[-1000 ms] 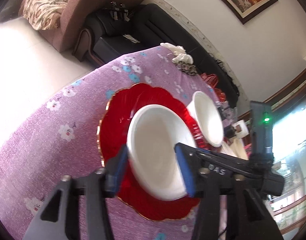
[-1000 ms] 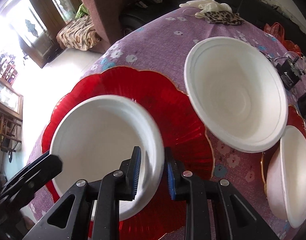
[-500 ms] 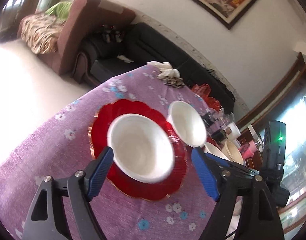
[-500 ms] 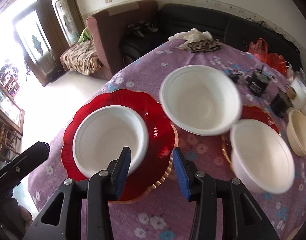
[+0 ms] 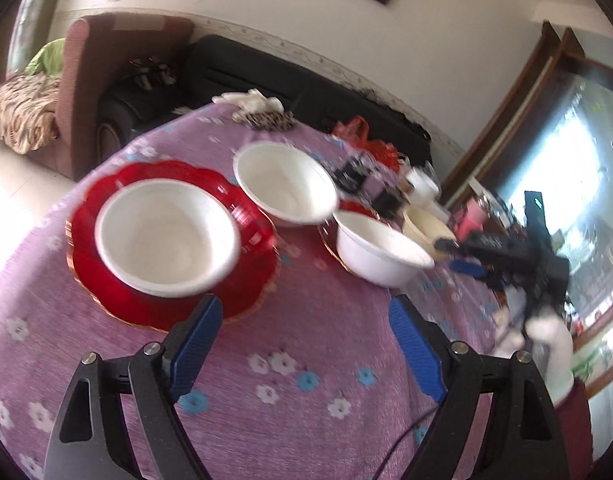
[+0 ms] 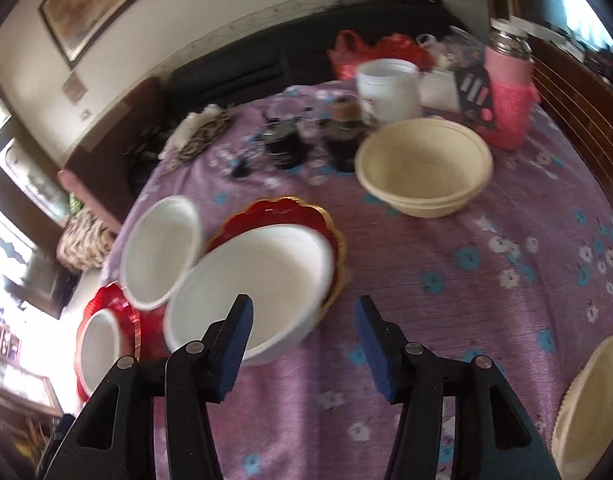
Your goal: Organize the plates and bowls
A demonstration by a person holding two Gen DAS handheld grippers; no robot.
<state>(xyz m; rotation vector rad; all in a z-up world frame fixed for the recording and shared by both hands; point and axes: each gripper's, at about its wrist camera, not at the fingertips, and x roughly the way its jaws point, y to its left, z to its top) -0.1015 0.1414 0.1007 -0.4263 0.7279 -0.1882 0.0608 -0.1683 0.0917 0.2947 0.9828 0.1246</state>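
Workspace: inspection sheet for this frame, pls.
Surface: table in purple floral cloth.
Job's things: white bowl on red plate; second white bowl on the cloth; third white bowl on another red plate; cream bowls, stacked.
Clutter: pink flask, white tub, red bag, dark jars.
Grippers: left gripper and right gripper, jaws open, empty.
Cables: thin cord.
Surroundings: black sofa, framed picture.
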